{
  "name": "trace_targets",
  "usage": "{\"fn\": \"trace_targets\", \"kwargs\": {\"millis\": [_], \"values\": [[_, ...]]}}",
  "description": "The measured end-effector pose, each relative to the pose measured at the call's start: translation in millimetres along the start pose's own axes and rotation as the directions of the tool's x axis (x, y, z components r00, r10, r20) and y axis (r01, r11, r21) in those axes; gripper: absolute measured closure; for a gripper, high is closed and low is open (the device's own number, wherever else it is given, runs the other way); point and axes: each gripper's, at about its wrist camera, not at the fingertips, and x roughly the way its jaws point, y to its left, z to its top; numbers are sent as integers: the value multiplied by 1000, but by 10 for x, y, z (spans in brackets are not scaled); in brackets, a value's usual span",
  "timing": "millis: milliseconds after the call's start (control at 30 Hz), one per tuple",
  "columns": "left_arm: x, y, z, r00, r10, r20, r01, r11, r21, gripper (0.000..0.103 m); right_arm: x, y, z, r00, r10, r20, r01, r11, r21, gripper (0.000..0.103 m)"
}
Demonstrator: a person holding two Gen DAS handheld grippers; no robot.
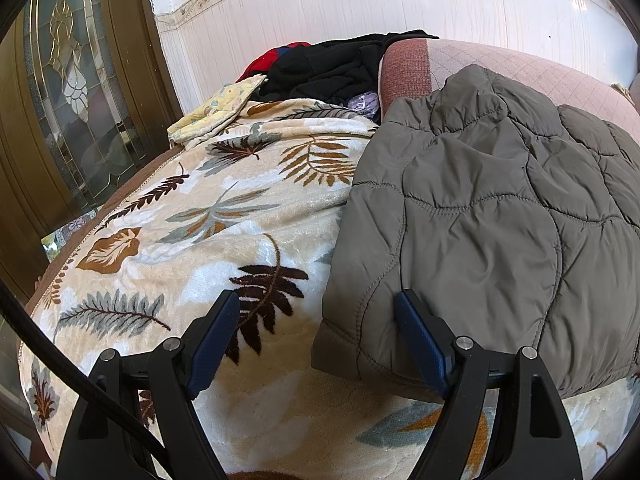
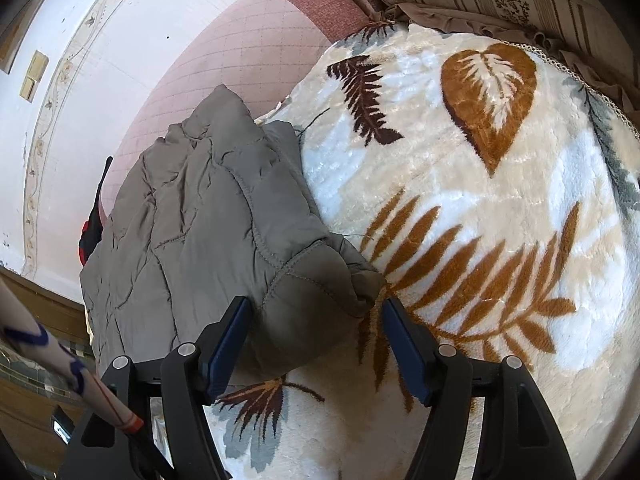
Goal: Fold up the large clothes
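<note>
jacket [image 1: 480, 216]: grey quilted puffer, folded into a chunky bundle, lying on the leaf-print blanket [image 1: 224, 216] over the sofa
left gripper [image 1: 318, 338]: jaws spread wide, gripping nothing, jacket's near corner sits between the pads
right gripper [image 2: 316, 340]: wide open too, other corner between the fingers, not pinched
clothes pile [image 1: 328, 68]: black and red stuff heaped at the far end

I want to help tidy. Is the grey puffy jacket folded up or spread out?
Folded. The grey jacket lies as a compact layered bundle on the leaf blanket, no sleeves sticking out.
</note>
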Motion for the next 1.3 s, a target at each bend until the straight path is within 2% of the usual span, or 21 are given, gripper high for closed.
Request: {"fn": "trace_targets", "kwargs": {"millis": [400, 500, 567, 600, 700, 900, 1067, 1300], "values": [[-8, 26, 11, 1000, -14, -10, 13, 1000, -16, 23, 9, 2, 0, 1000, 3, -2, -3, 1000, 1, 28], [-31, 173, 42, 995, -95, -38, 91, 990, -104, 23, 1, -11, 1, 1000, 11, 1, -11, 1000, 13, 28], [-11, 268, 48, 984, -165, -63, 152, 973, -173, 23, -19, -35, 5, 1000, 29, 6, -29, 999, 32, 27], [14, 327, 45, 972, -220, -81, 197, 955, -222, 23, -36, -47, 9, 999, 38, 9, -38, 998, 40, 25], [106, 423, 17, 939, -322, -121, 269, 907, -325, 23, -55, -85, 16, 998, 62, 13, -63, 996, 68, 24], [210, 471, -42, 899, -413, -146, 319, 846, -427, 23, -44, -146, 37, 996, 85, 15, -86, 990, 114, 23], [169, 454, -27, 903, -407, -136, 321, 851, -415, 23, -45, -134, 36, 996, 90, 14, -91, 989, 114, 23], [120, 401, 15, 928, -353, -121, 293, 890, -349, 23, -52, -79, 41, 996, 92, 23, -93, 992, 89, 23]]}}
